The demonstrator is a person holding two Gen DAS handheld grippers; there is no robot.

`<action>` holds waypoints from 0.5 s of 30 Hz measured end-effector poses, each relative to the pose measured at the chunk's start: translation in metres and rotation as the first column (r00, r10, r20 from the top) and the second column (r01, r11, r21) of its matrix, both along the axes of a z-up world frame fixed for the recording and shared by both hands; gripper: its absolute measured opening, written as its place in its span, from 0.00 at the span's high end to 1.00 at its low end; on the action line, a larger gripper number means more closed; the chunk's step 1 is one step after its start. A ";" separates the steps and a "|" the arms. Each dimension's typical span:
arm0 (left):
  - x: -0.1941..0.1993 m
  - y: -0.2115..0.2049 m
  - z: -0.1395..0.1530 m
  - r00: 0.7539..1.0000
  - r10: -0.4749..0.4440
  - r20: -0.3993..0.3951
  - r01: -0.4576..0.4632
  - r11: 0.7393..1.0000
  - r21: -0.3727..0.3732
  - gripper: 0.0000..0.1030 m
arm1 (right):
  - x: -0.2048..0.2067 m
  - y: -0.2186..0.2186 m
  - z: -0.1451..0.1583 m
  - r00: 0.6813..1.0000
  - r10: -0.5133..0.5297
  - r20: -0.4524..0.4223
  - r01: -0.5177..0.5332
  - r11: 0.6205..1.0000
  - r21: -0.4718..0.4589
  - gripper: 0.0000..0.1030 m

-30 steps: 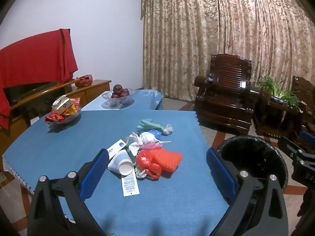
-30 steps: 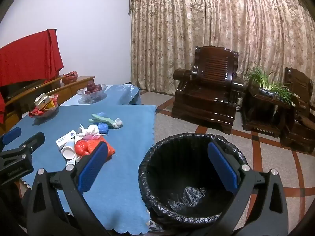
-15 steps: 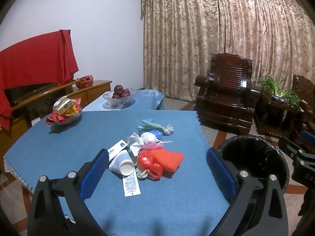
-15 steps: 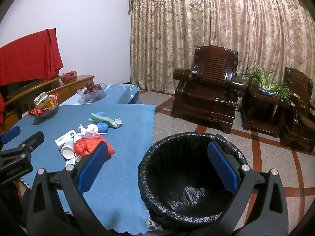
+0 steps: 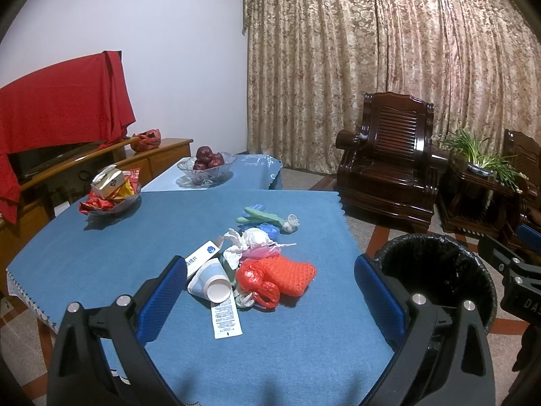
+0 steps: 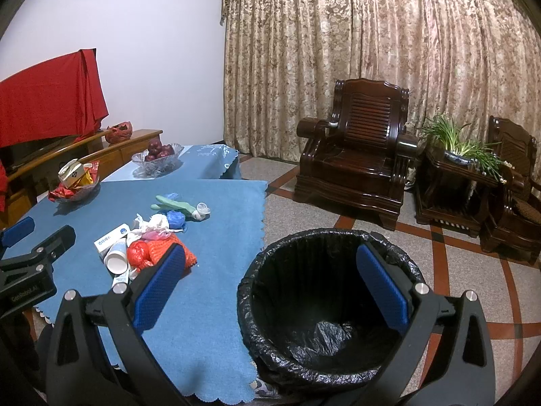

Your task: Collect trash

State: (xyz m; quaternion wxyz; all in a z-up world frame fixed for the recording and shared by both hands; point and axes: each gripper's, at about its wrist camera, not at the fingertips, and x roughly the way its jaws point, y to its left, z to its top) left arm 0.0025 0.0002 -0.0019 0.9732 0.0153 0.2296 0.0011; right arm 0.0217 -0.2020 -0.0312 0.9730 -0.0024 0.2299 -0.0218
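A pile of trash lies on the blue table (image 5: 84, 257): an orange foam net (image 5: 290, 275), a red plastic bag (image 5: 258, 282), a paper cup (image 5: 213, 280) on its side, a white box (image 5: 203, 255), crumpled tissue (image 5: 250, 240), a paper slip (image 5: 225, 318), and green and blue bits (image 5: 263, 218). My left gripper (image 5: 270, 301) is open and empty, above the table just short of the pile. My right gripper (image 6: 270, 287) is open and empty above the black-lined bin (image 6: 334, 308), which stands on the floor right of the table. The pile also shows in the right wrist view (image 6: 145, 247).
A snack dish (image 5: 110, 194) and a glass bowl of red fruit (image 5: 206, 165) stand further back on the tables. A wooden sideboard (image 5: 101, 169) runs along the left wall. Dark wooden armchairs (image 6: 355, 149) and a potted plant (image 6: 463, 145) stand before the curtain.
Both grippers have drifted very slightly. The trash pile and the bin sit almost where they were in each view.
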 end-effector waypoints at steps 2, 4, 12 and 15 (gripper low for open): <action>0.000 0.000 0.000 1.000 0.000 0.000 0.000 1.000 0.000 0.06 | 0.000 0.000 0.000 1.000 0.000 0.000 0.000 1.000 0.001 0.05; 0.000 0.000 0.000 1.000 0.000 0.000 0.000 1.000 0.000 0.06 | 0.000 0.000 0.000 1.000 0.000 0.000 0.000 1.000 0.000 0.05; 0.000 0.000 0.000 1.000 0.001 0.000 -0.001 1.000 0.001 0.06 | 0.000 0.001 -0.001 1.000 -0.001 -0.001 0.001 1.000 0.001 0.05; 0.000 0.000 0.000 1.000 0.000 0.000 0.000 1.000 0.000 0.06 | 0.001 0.000 0.000 1.000 0.000 -0.001 0.000 1.000 0.001 0.05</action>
